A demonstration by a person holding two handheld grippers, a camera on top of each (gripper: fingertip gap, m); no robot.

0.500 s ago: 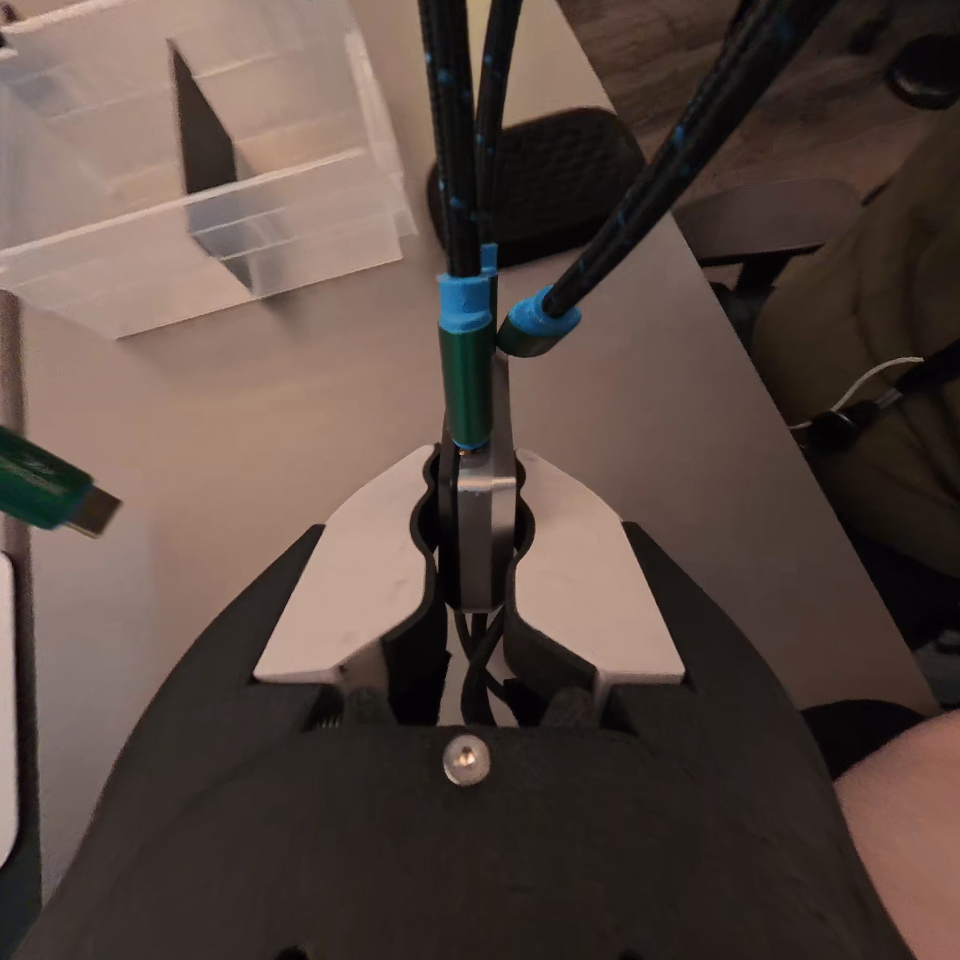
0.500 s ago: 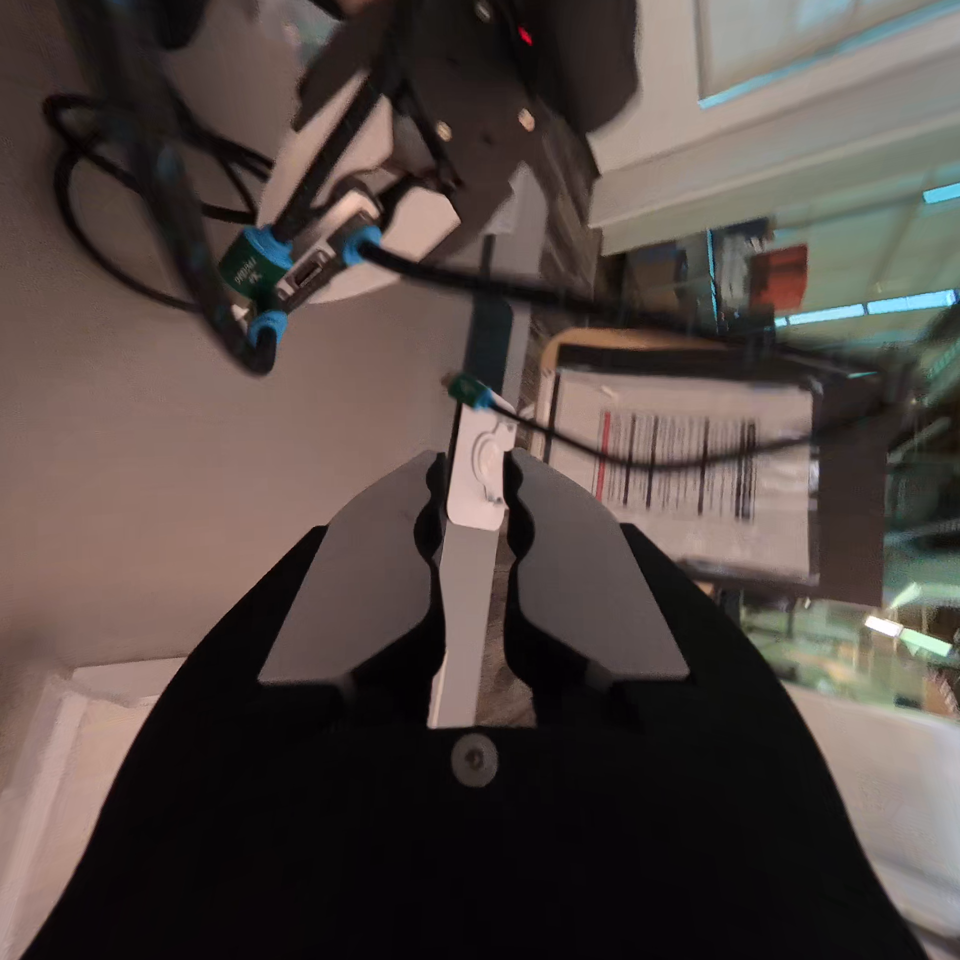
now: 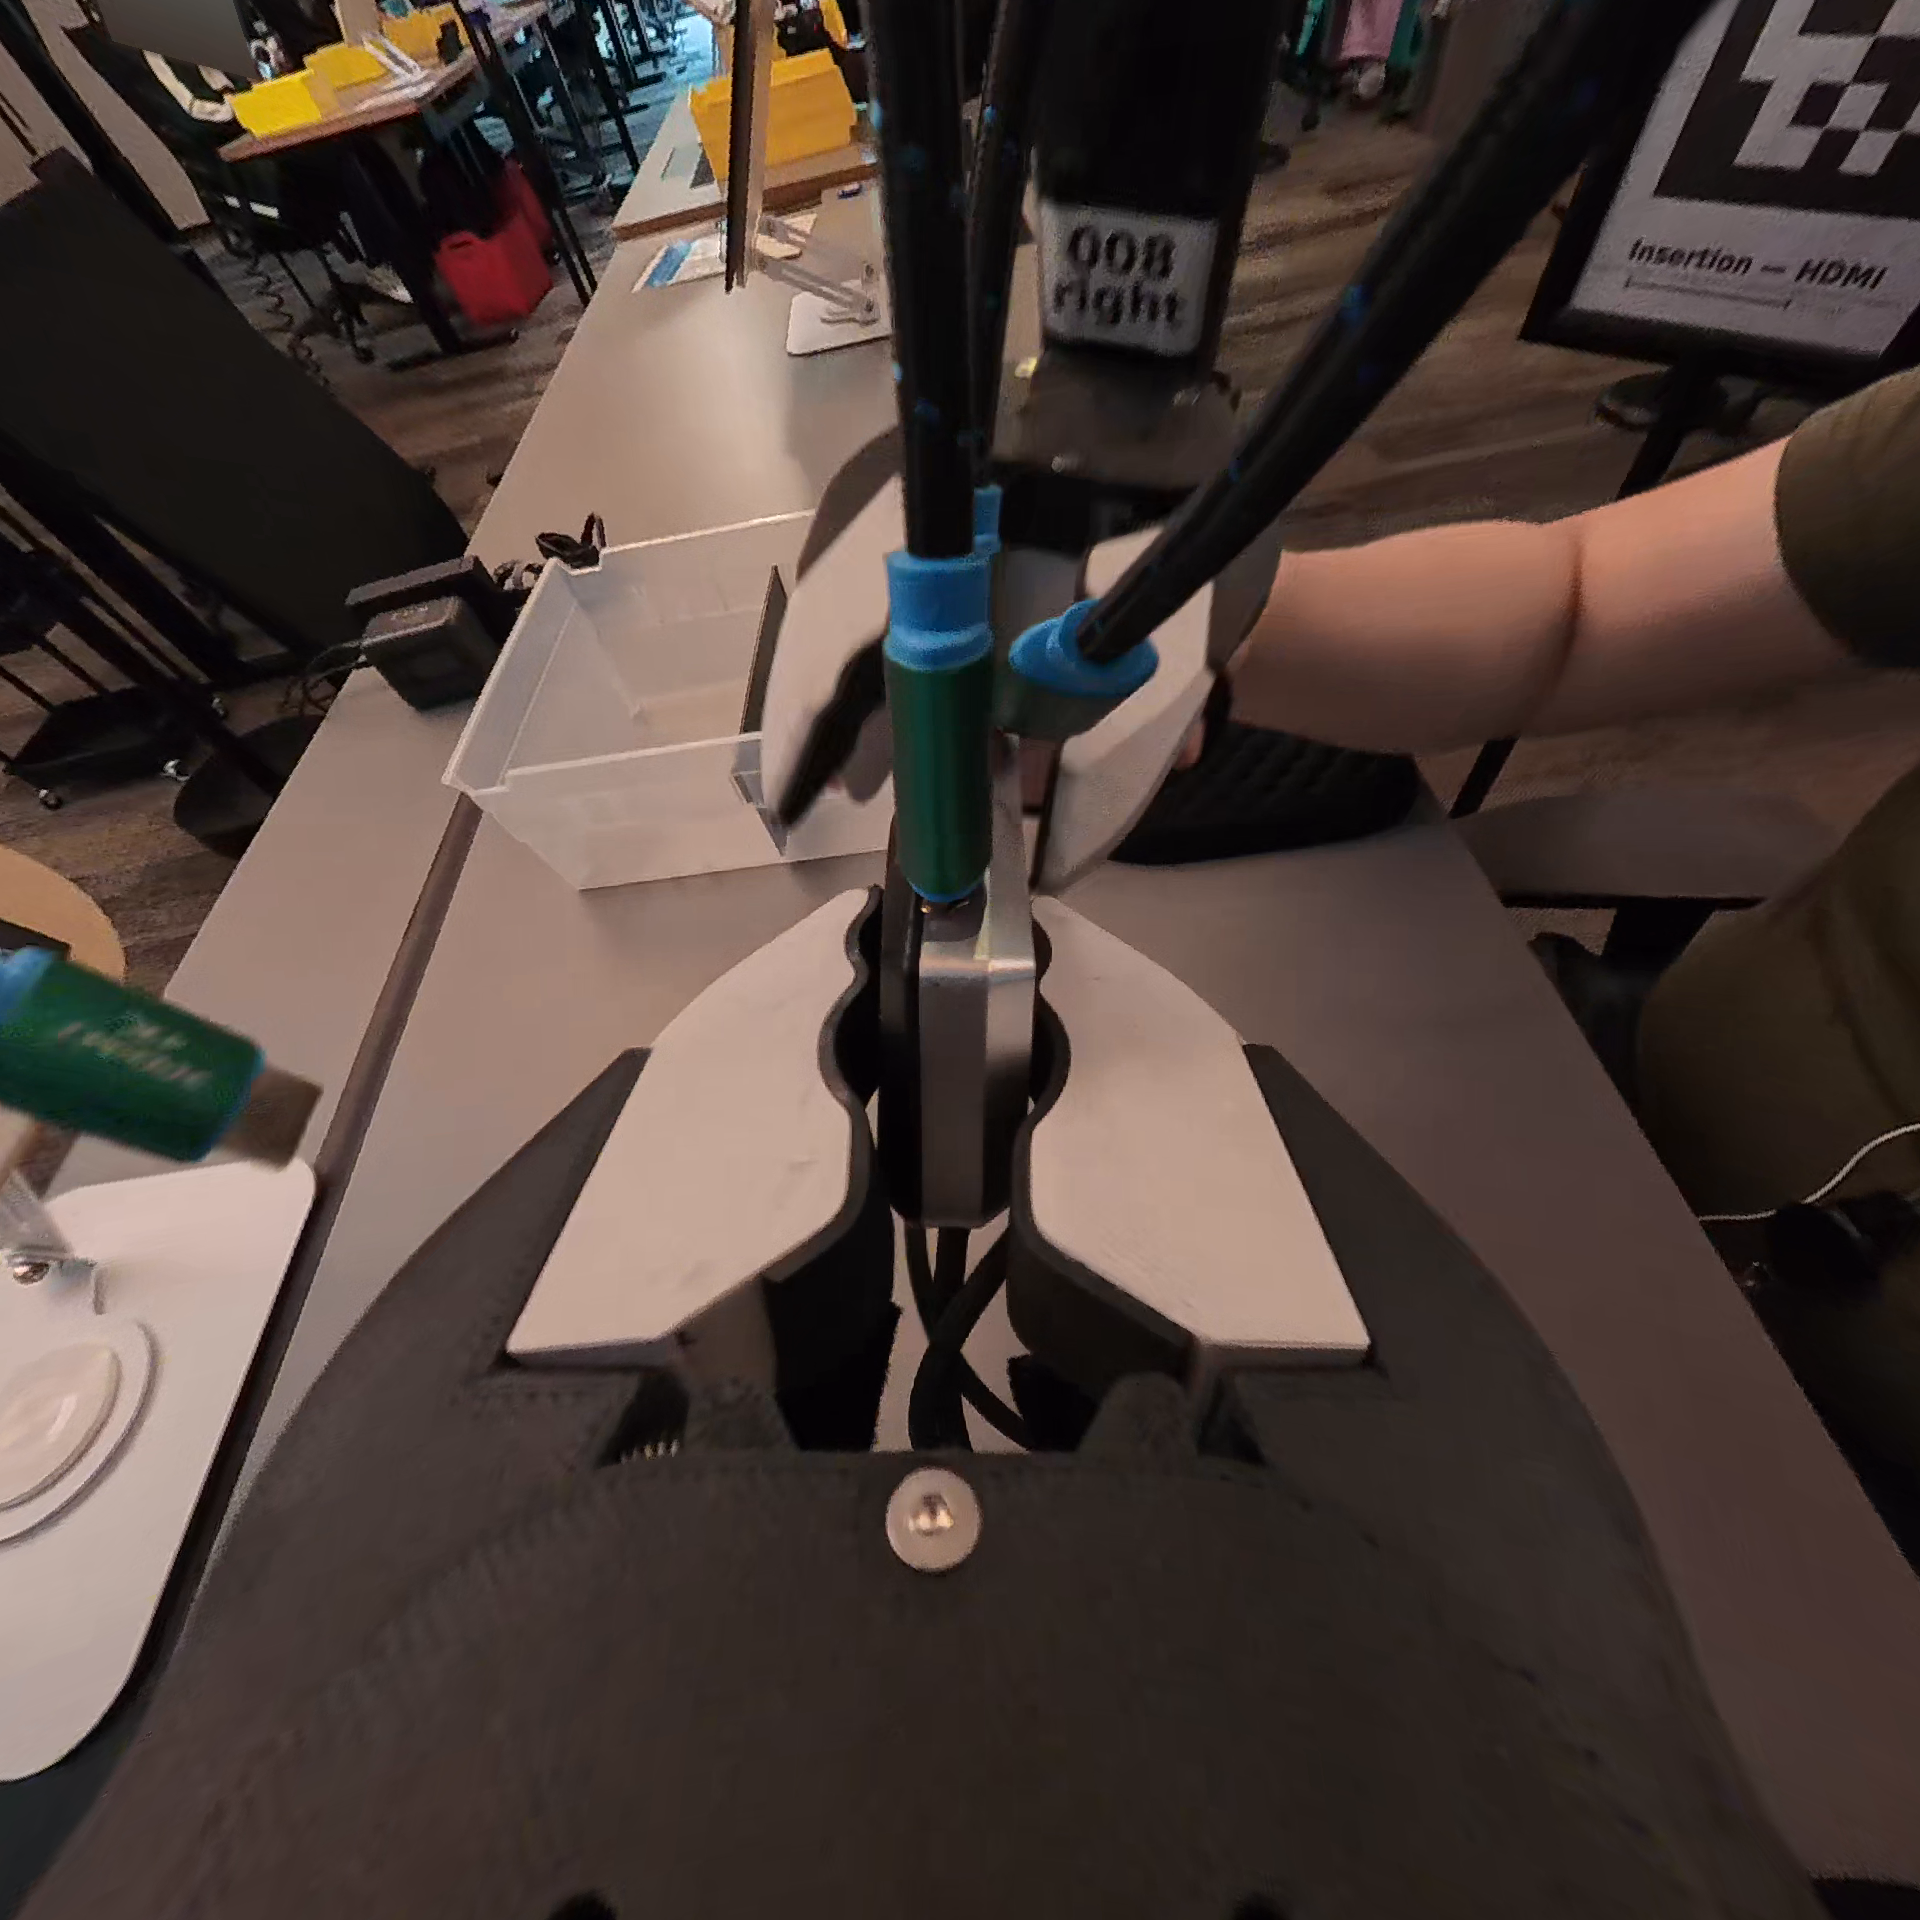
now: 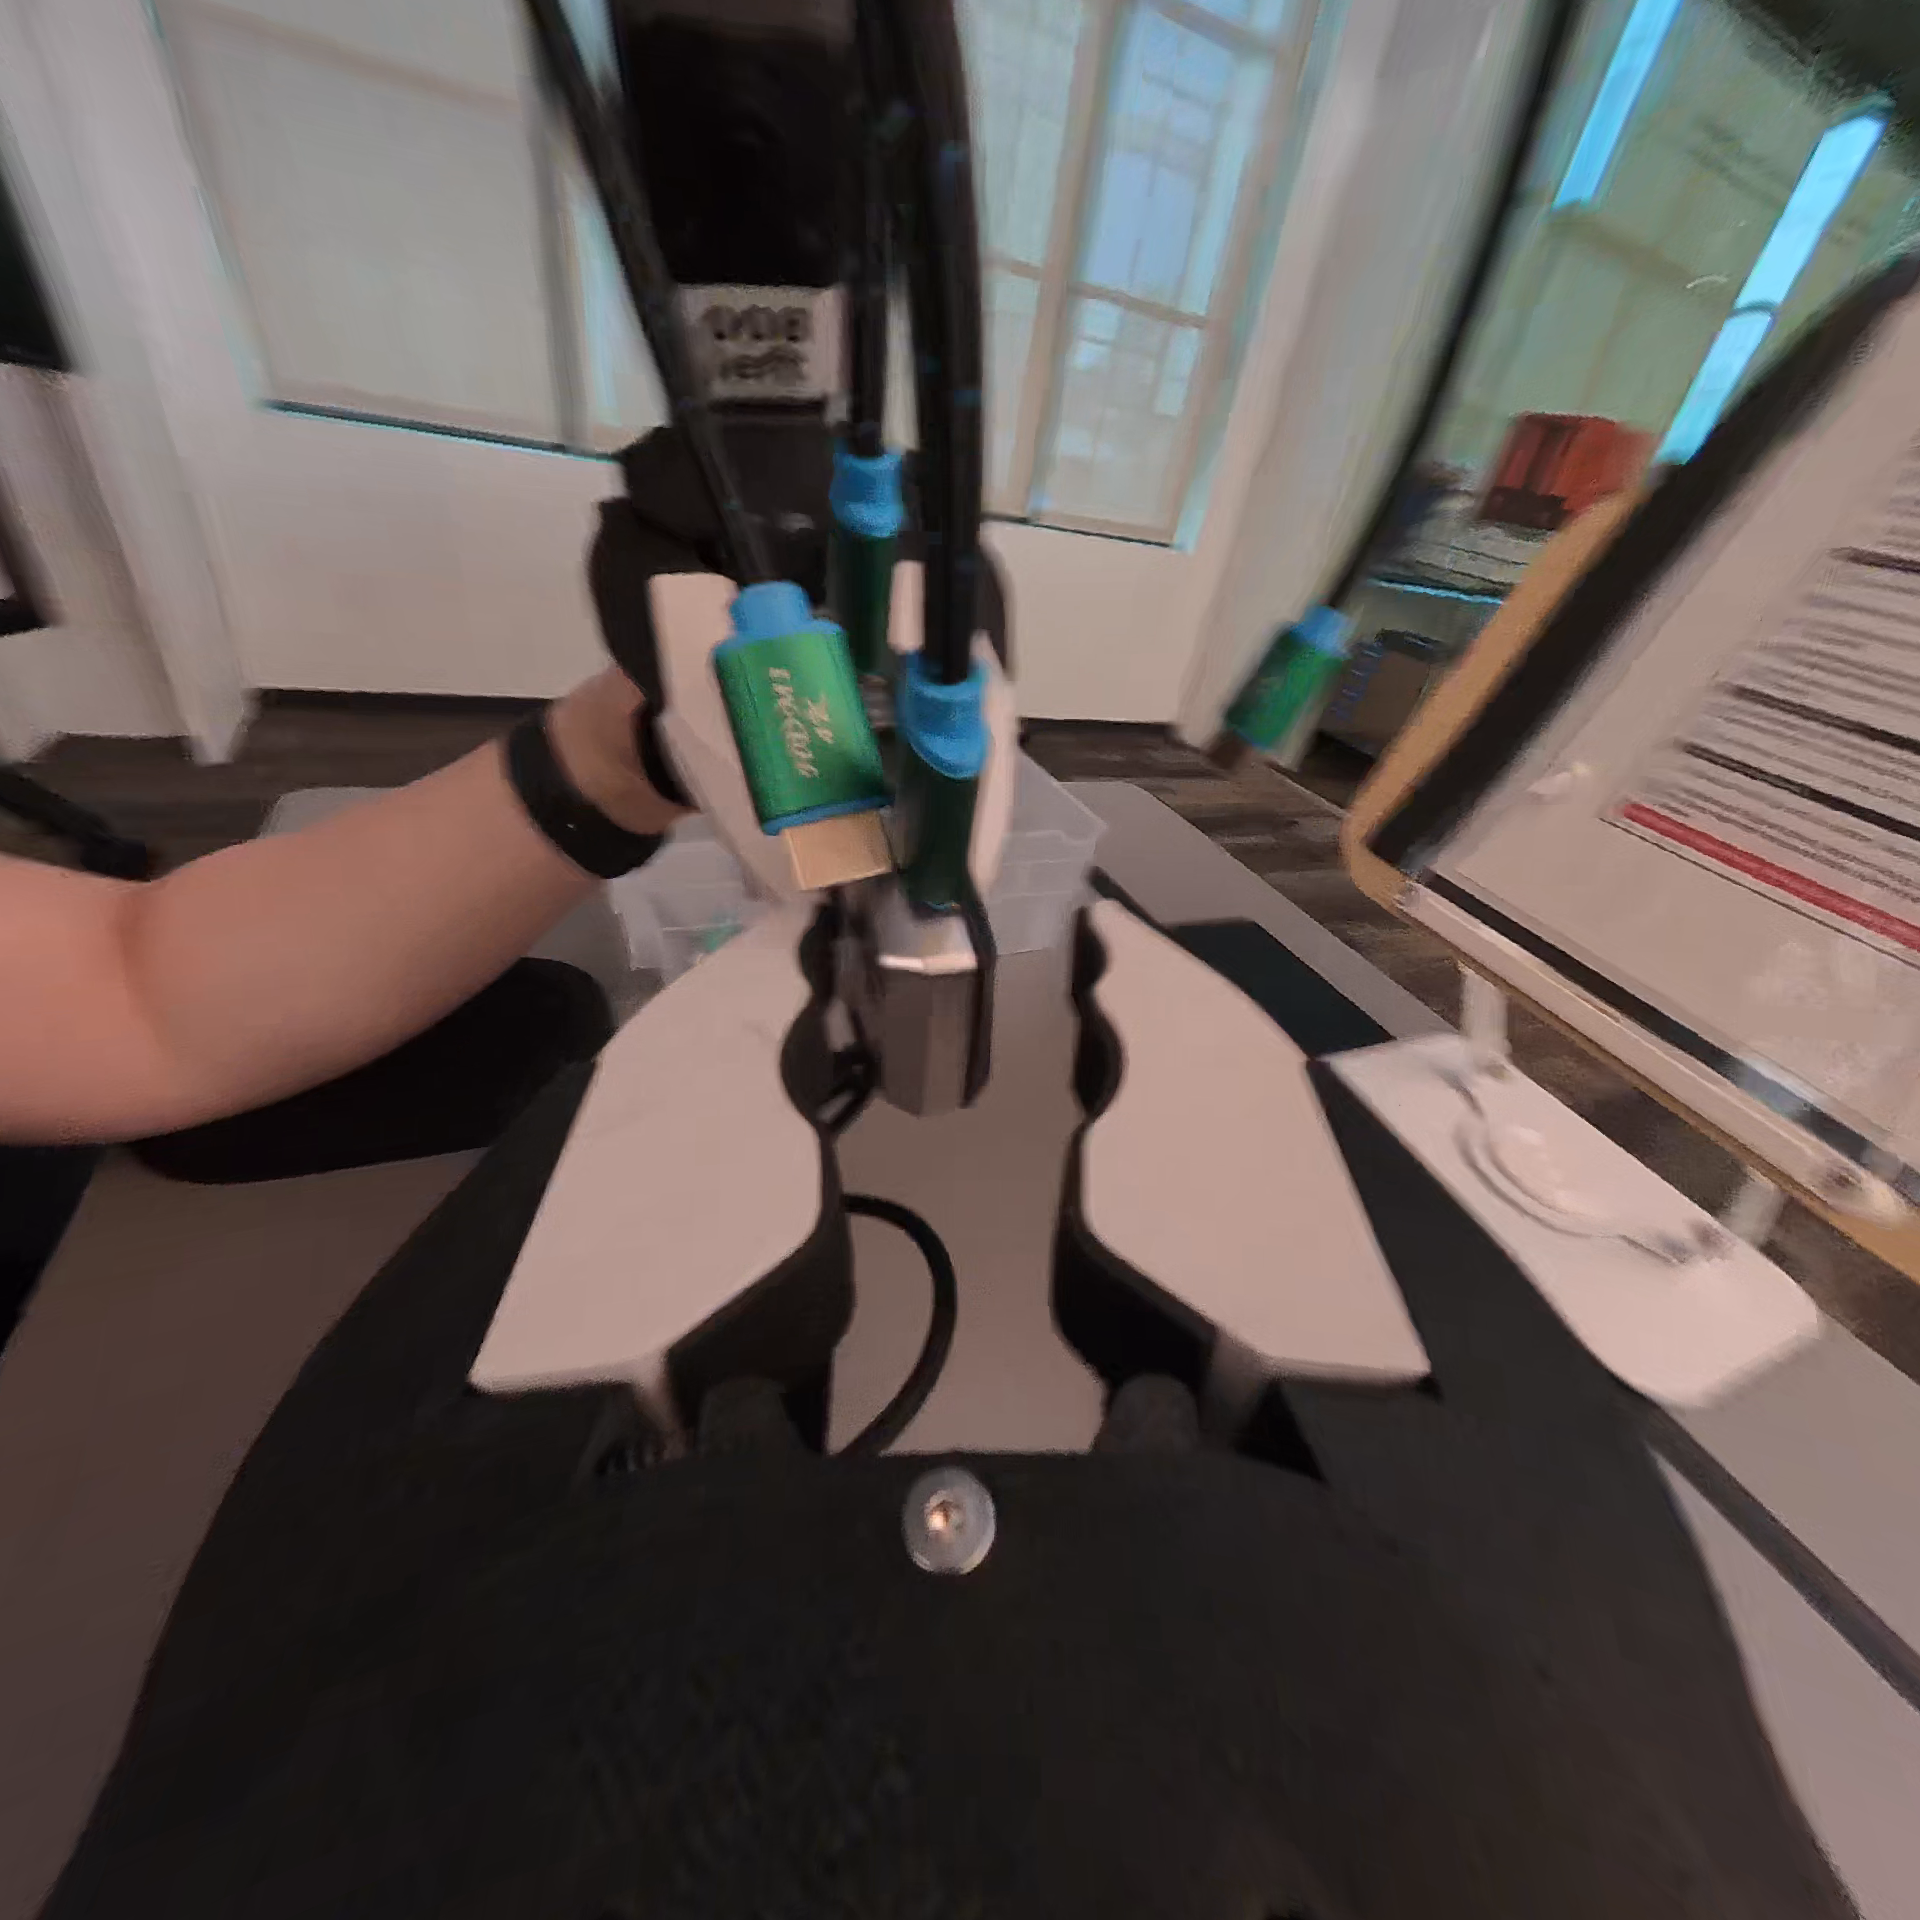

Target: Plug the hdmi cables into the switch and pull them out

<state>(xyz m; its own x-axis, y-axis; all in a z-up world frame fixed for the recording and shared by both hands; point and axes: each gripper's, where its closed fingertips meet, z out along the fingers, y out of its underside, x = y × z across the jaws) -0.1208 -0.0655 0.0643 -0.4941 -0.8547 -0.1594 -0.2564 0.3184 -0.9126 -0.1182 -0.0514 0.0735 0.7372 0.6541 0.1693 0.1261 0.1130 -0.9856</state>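
My left gripper (image 3: 956,914) is shut on the silver hdmi switch (image 3: 971,1049) and holds it above the grey table (image 3: 644,987). A green plug with a blue boot (image 3: 935,779) sits in the switch's top, and a second blue-booted plug (image 3: 1081,670) enters beside it. My right gripper (image 4: 961,935) is open, with a finger on each side of the switch (image 4: 925,1018) and a gap on both sides. A loose green plug (image 4: 800,748) with a bare gold tip hangs just beyond. Another loose plug (image 4: 1283,675) hangs to the right; one also shows in the left wrist view (image 3: 125,1070).
A clear plastic bin (image 3: 623,717) stands on the table behind the switch. A white stand base (image 3: 135,1455) lies at the left and holds a framed sheet (image 4: 1714,748). Black braided cables (image 3: 925,260) hang from above. A person's forearm (image 3: 1507,644) reaches in from the right.
Both views have swung up from the table to face each other. My right gripper's fingers stand wider apart and now flank the switch. My left gripper still holds the switch.
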